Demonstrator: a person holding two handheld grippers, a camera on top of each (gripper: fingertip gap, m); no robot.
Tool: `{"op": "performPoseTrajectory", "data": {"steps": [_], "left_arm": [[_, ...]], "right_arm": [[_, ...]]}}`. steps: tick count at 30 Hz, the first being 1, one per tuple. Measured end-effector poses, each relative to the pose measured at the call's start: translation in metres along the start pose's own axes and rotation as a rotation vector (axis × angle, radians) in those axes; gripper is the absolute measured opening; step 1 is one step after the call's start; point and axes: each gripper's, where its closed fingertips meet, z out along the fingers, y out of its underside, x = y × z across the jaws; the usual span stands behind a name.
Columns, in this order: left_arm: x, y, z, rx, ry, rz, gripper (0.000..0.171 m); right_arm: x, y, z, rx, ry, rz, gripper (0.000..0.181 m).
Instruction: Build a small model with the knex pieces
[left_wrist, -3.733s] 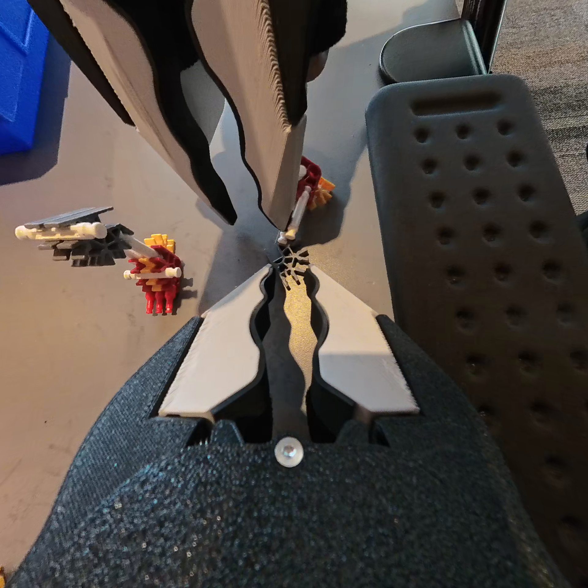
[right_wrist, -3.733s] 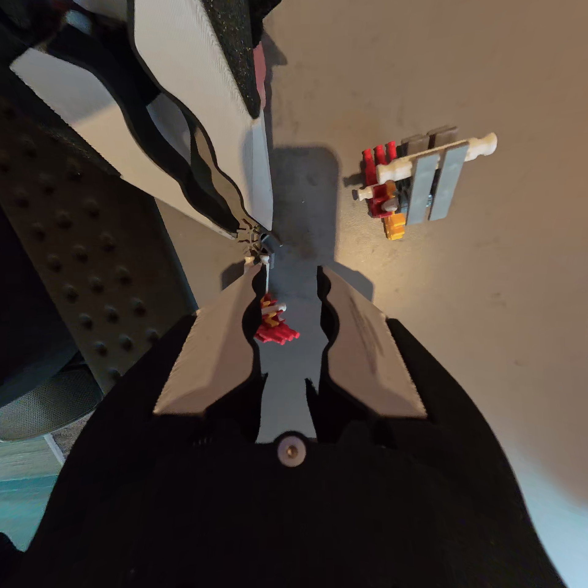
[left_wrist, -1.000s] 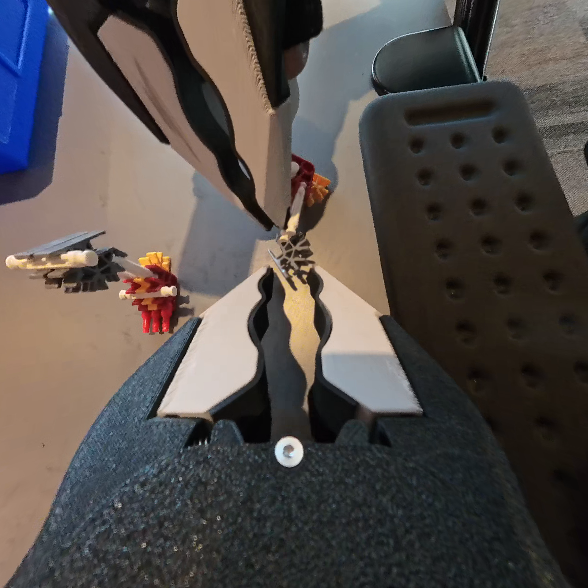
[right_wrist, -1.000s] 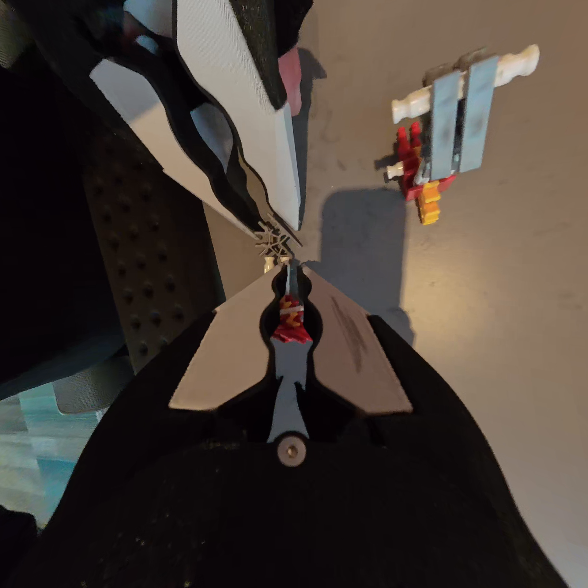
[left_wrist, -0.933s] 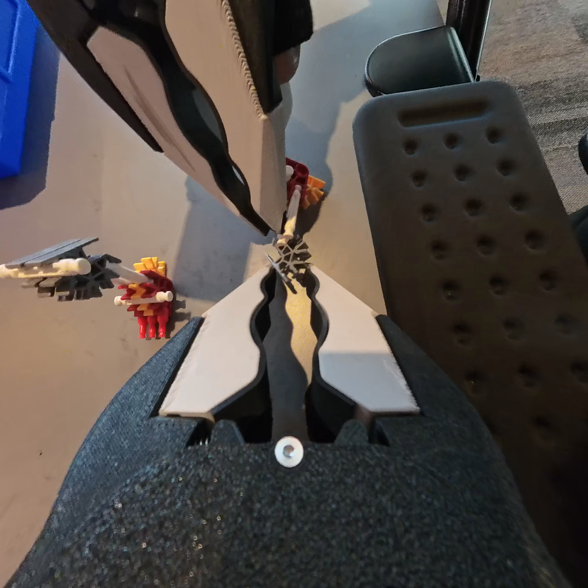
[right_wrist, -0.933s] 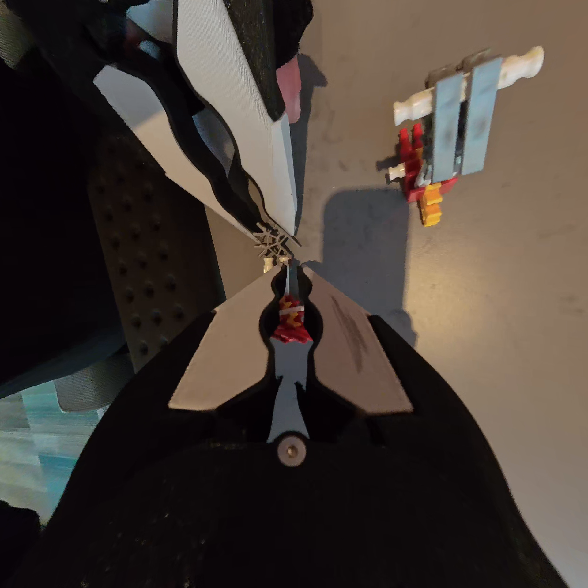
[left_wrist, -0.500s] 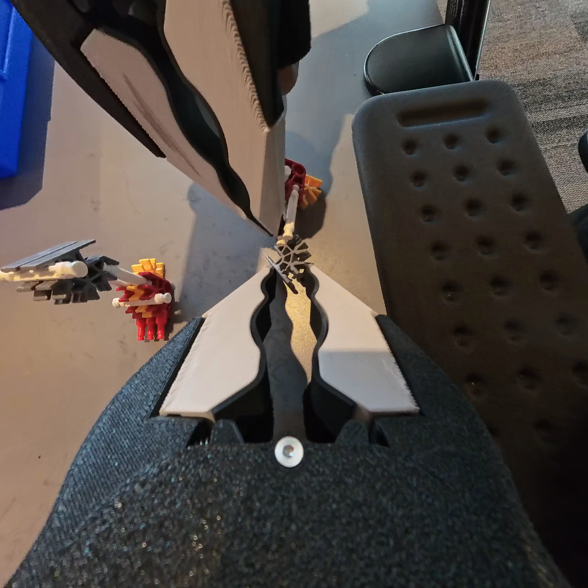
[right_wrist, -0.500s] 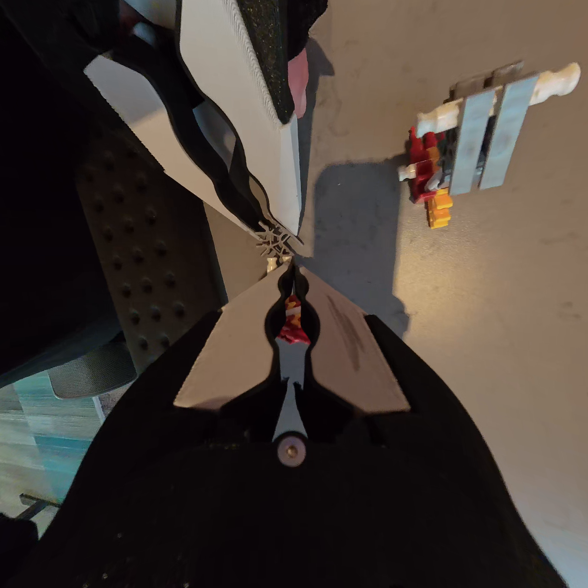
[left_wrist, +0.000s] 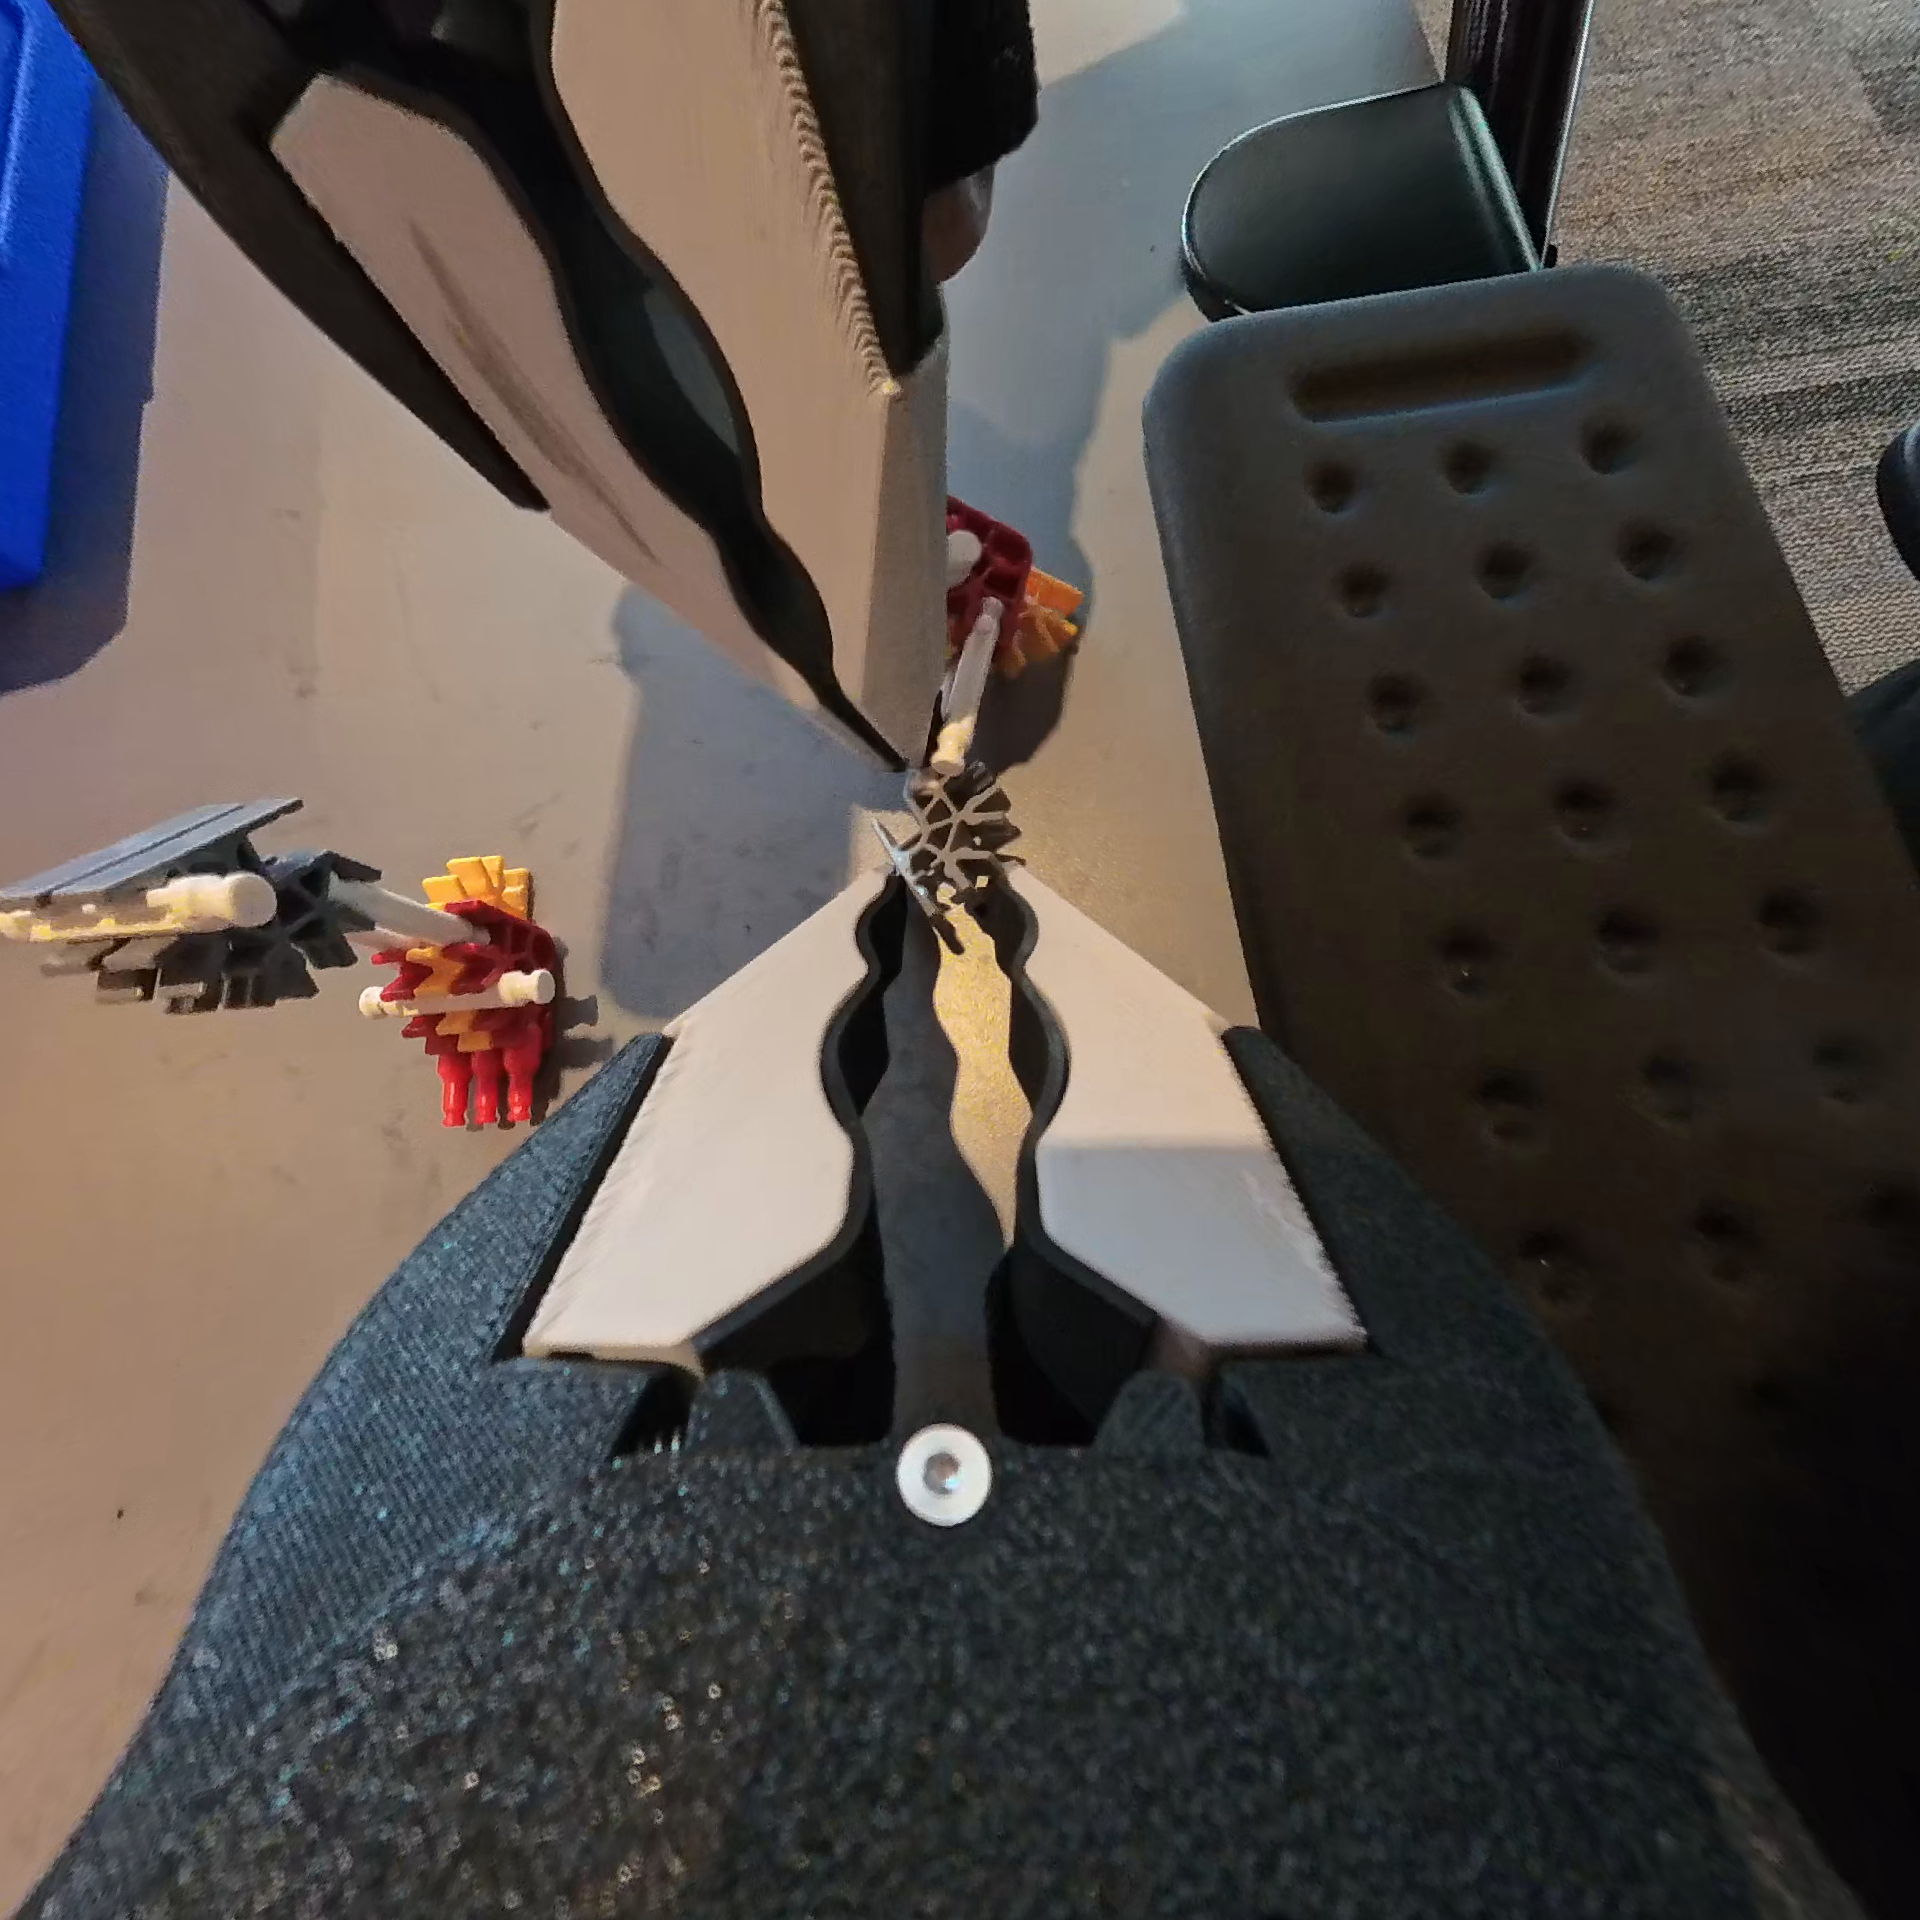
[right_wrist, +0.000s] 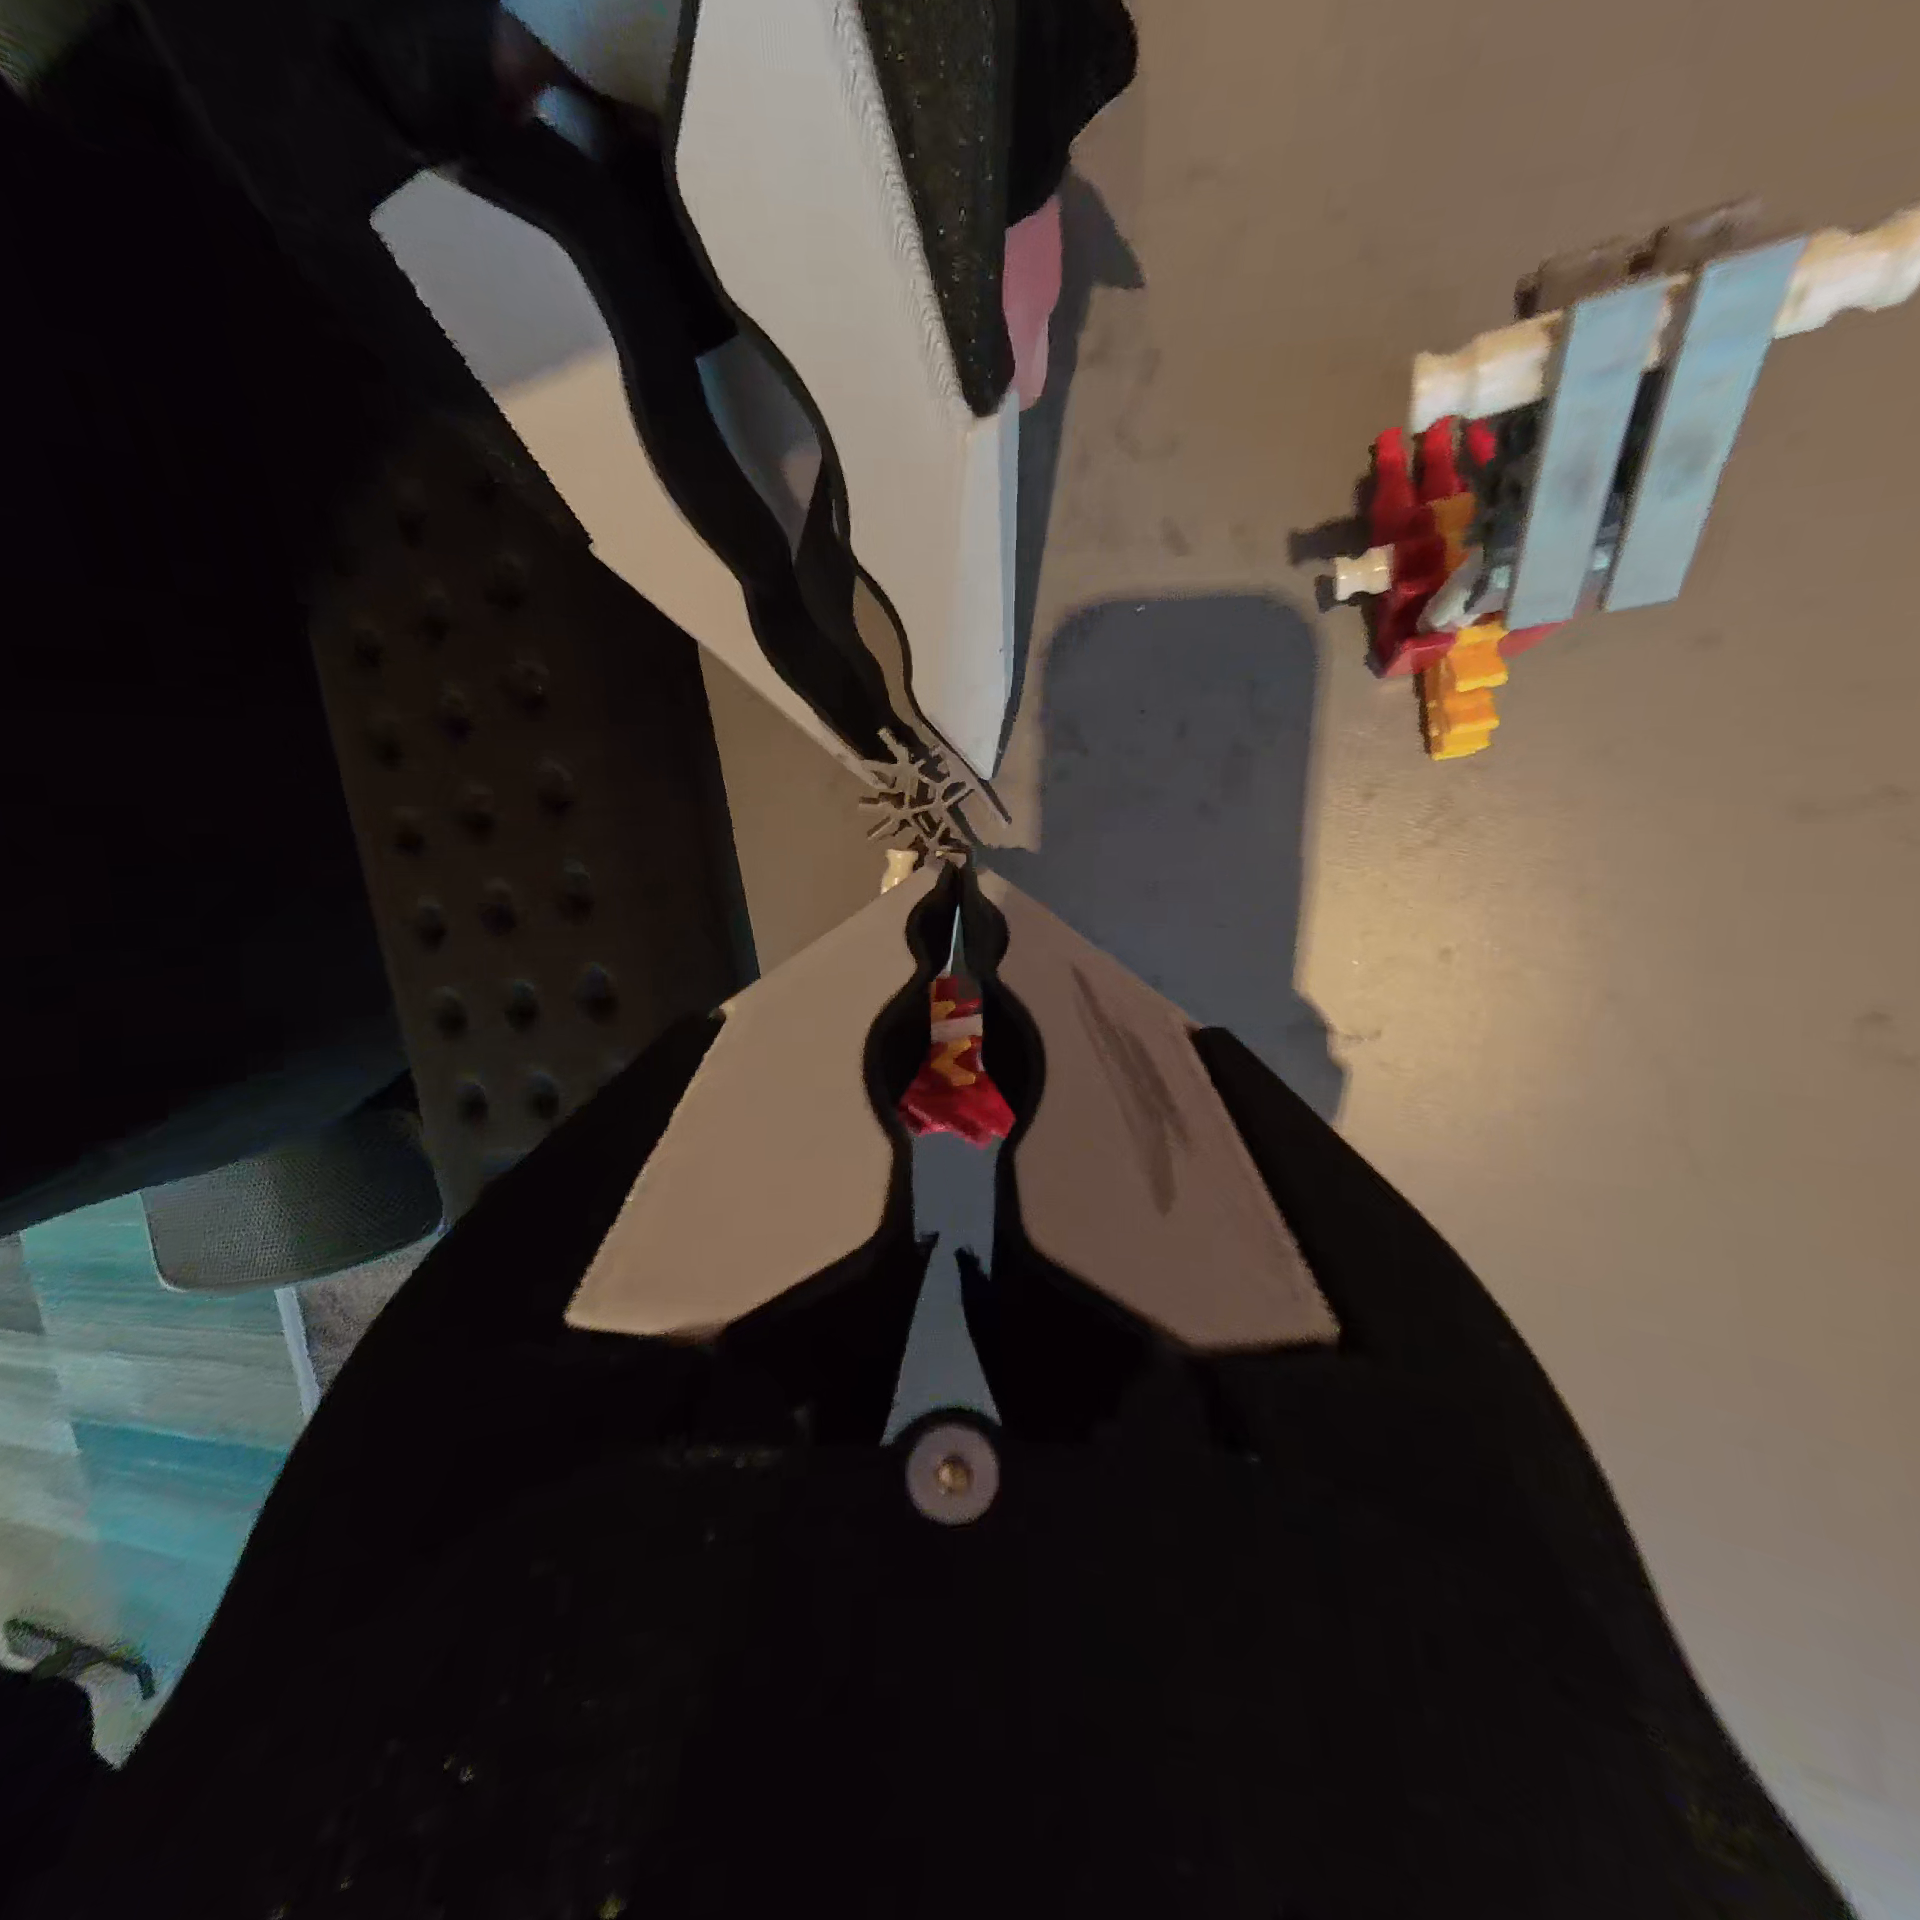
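Left wrist view: finished toy model (left_wrist: 281, 925) lies at left as before; left gripper (left_wrist: 951, 883) still clenches grey snowflake connector (left_wrist: 954, 842); right gripper (right_wrist: 954, 883), formerly wider, now grips white rod (left_wrist: 966, 691) with red-yellow connectors (right_wrist: 956, 1081)

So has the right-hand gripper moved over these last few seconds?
Yes. The right gripper has closed on the white rod and shifted left, toward the black chair: the toy build on the table now sits farther right in its view.
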Motion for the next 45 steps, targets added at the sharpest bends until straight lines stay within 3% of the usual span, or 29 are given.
{"op": "performPoseTrajectory", "data": {"steps": [12,14,20,25,31,45], "left_arm": [[0.001,0.0,0.0,0.0,0.002,0.005,0.015],[0.002,0.0,0.001,0.0,-0.001,0.009,0.014],[0.002,-0.002,0.002,0.0,0.004,0.009,0.014],[0.002,-0.002,0.002,0.0,0.0,0.015,0.014],[0.002,-0.002,0.002,0.0,0.003,0.015,0.014],[0.002,-0.002,0.003,-0.001,0.0,0.018,0.014]], "right_arm": [[-0.002,0.001,-0.001,-0.074,0.079,-0.026,0.0],[0.004,0.011,0.004,-0.146,0.107,-0.04,0.001],[0.003,-0.001,0.005,-0.153,0.182,-0.091,0.0],[-0.004,-0.007,-0.014,0.039,0.096,-0.015,0.002],[-0.01,-0.002,-0.009,-0.004,0.055,-0.016,0.001],[-0.01,0.007,-0.002,-0.108,0.143,-0.029,0.0]]}}
